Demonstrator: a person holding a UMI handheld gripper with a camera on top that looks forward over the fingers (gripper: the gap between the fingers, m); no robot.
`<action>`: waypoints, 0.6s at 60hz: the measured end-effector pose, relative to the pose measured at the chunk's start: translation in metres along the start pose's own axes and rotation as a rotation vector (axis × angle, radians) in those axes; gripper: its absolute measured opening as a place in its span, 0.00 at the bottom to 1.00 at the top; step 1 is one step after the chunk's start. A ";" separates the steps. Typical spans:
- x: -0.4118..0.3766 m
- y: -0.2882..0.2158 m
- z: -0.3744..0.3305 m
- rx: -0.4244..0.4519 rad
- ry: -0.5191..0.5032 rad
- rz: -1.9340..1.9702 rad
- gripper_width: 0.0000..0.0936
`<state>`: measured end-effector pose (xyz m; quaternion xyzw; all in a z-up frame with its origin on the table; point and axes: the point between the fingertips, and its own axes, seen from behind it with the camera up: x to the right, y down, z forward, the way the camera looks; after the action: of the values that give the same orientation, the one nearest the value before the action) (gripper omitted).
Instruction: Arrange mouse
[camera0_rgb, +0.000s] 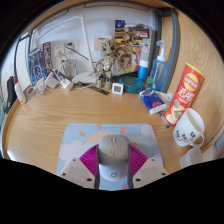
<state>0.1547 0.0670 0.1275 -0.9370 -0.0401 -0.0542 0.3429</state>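
Observation:
A grey and white computer mouse (112, 152) sits between my two fingers, its nose pointing away from me. The magenta pads (90, 160) press against both of its sides, so my gripper (112, 163) is shut on the mouse. Under and ahead of it lies a pale grey mouse mat (108, 132) on the wooden desk (50, 120). The rear of the mouse is hidden low between the fingers. I cannot tell whether the mouse rests on the mat or hangs just above it.
To the right stand a white mug (190, 126) and a red crisp tube (185, 90), with blue items (155, 98) behind them. A small white cube (117, 87) and cluttered shelves (110, 50) line the back. Cables and boxes (45, 70) lie at the back left.

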 end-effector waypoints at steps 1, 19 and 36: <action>0.000 0.000 0.000 -0.001 0.001 0.001 0.43; 0.001 -0.007 -0.023 -0.088 0.005 -0.033 0.81; -0.007 -0.120 -0.153 0.060 0.047 -0.027 0.81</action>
<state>0.1227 0.0593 0.3193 -0.9241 -0.0462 -0.0794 0.3710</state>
